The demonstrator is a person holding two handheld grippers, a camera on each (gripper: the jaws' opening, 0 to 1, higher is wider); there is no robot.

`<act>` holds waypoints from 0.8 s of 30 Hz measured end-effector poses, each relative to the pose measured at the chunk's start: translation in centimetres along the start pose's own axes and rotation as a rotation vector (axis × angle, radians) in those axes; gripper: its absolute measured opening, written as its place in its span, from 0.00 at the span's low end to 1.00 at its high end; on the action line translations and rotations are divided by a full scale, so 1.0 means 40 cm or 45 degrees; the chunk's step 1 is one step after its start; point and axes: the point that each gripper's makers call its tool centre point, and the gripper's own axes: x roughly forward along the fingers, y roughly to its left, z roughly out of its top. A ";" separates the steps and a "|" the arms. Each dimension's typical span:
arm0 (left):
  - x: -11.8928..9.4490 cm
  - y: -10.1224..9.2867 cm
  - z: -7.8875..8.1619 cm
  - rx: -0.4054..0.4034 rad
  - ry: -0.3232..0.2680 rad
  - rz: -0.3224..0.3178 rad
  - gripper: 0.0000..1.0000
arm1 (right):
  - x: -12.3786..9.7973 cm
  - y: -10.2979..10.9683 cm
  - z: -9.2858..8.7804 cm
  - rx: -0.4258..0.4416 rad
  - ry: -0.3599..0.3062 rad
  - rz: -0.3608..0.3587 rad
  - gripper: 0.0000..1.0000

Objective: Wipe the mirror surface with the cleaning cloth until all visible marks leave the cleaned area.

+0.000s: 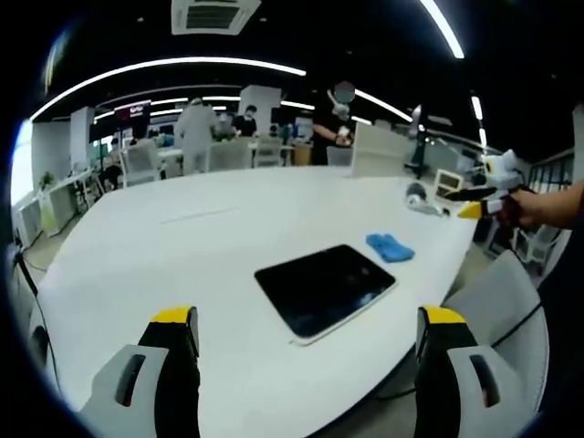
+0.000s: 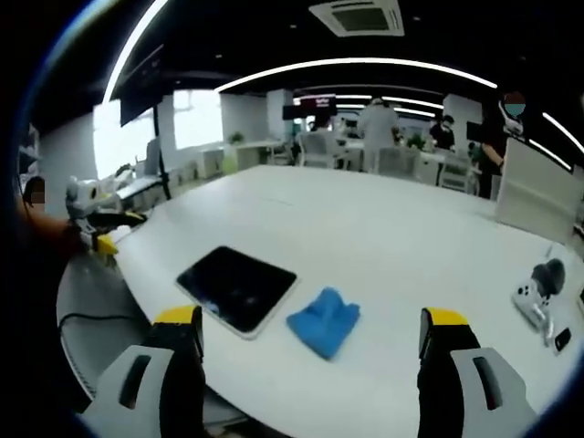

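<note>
Left gripper view: my left tool (image 1: 308,365) stands wide open with nothing between its grey, yellow-tipped jaws, held above the near edge of the broad white surface (image 1: 182,246), which is smooth, matte and rounded at its rim. The mirror (image 1: 326,289) lies flat just ahead, a thin rectangle with rounded corners and a pale border, its glossy face reading dark. The cleaning cloth (image 1: 390,246), soft, blue and crumpled, sits just beyond the mirror's far right corner, apart from it. At far right my right tool (image 1: 474,196) comes in, its yellow tips close together; I cannot tell whether it is open. A grey chair (image 1: 502,310) stands by the surface's right edge. No writing is readable.

Right gripper view: my right tool (image 2: 310,365) is spread open and empty. The mirror (image 2: 237,286) lies left of centre, the bunched blue cloth (image 2: 325,320) just right of it near the edge. A white game controller (image 2: 532,306) rests far right. My left tool (image 2: 108,228) shows at far left. A wall screen (image 2: 310,110) carries letters too small to read.
</note>
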 end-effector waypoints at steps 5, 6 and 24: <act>0.001 0.004 -0.002 0.002 0.004 0.006 0.99 | 0.020 0.001 0.018 0.015 0.000 -0.014 0.95; 0.001 0.007 -0.002 0.028 0.003 0.019 0.99 | 0.025 0.000 0.025 0.000 -0.004 -0.027 0.93; 0.010 0.011 -0.023 0.013 0.044 0.012 0.99 | 0.238 -0.063 -0.053 0.083 0.062 -0.179 0.61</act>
